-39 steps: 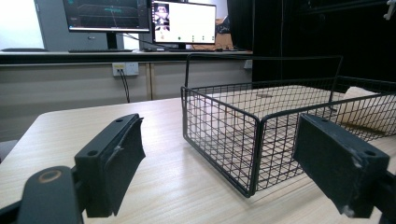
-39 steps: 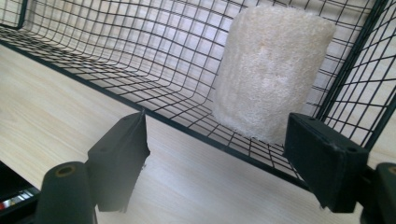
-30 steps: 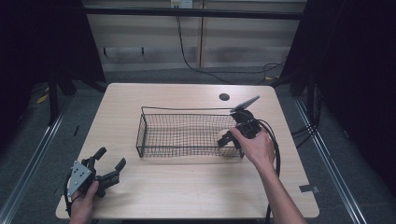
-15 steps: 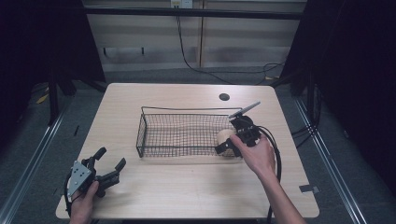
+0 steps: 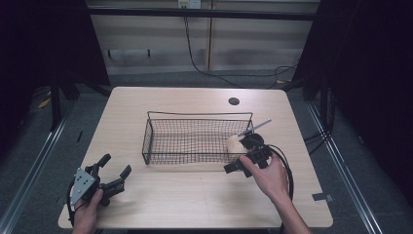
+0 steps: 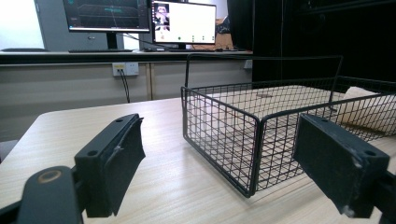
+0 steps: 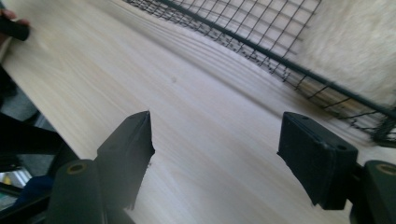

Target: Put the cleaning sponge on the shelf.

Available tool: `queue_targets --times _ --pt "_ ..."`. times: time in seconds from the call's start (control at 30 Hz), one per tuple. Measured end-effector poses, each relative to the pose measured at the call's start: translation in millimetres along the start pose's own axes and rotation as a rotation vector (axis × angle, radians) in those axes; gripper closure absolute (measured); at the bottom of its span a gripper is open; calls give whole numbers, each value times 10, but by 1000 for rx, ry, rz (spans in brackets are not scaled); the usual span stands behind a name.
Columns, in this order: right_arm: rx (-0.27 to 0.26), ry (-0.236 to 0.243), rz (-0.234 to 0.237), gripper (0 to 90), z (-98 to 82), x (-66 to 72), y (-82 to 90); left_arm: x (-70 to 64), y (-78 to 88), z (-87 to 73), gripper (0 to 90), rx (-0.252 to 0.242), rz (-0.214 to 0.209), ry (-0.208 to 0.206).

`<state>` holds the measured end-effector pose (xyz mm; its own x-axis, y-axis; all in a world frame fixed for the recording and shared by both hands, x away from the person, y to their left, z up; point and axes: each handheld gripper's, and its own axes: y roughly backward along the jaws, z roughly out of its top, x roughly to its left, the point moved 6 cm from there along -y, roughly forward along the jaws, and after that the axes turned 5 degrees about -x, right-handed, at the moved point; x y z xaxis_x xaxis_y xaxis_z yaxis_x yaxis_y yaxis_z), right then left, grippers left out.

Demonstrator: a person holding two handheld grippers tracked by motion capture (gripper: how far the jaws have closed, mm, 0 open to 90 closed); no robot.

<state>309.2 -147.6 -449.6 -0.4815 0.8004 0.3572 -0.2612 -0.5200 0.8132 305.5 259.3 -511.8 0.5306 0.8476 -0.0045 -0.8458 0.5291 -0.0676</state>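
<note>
ok quick read: the job here looks like getting the cream fluffy thing (image 5: 234,143) into the wire basket (image 5: 199,114), and imo that part's basically done. The fluffy thing sits inside the basket at its right end, up against the mesh, nothing gripping it. The right gripper (image 7: 217,119) is outside the basket by the front right corner, low over the table (image 5: 195,195). Its jaws have just been closing a bit but they're apart w/ only bare wood between them, so it holds nothing. In the right gripper view the mesh and the fur are just beyond the jaws, not in them. The left gripper (image 5: 116,164) is parked at the front left of the table, well apart from the basket, jaws wide apart and empty too. So I'd call this the tail of the drop-off step. Next move prob needs the right one to pull back toward the person w/o snagging the wire rim or its own cable. If the fluffy thing needs to sit more toward the middle, it'd have to come over the rim from above, bc the side is blocked by mesh.
</note>
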Motion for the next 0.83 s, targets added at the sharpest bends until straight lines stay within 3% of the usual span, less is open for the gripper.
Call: queue_targets --times 0.1,0.13,0.43,0.67,0.83 --pt "-10 13 -37 270 -72 -15 -11 3 0 1 157 0 1 -4" --pt "-20 7 -22 275 -98 -5 -12 2 0 0 157 0 0 -3" --pt "-6 24 -39 275 -322 -29 -78 3 0 1 157 -1 1 -4" --pt "-66 22 -24 286 -473 -56 -128 0 0 0 157 0 2 0" --pt "-116 4 -49 298 -583 -141 -240 3 0 0 157 0 2 -3"
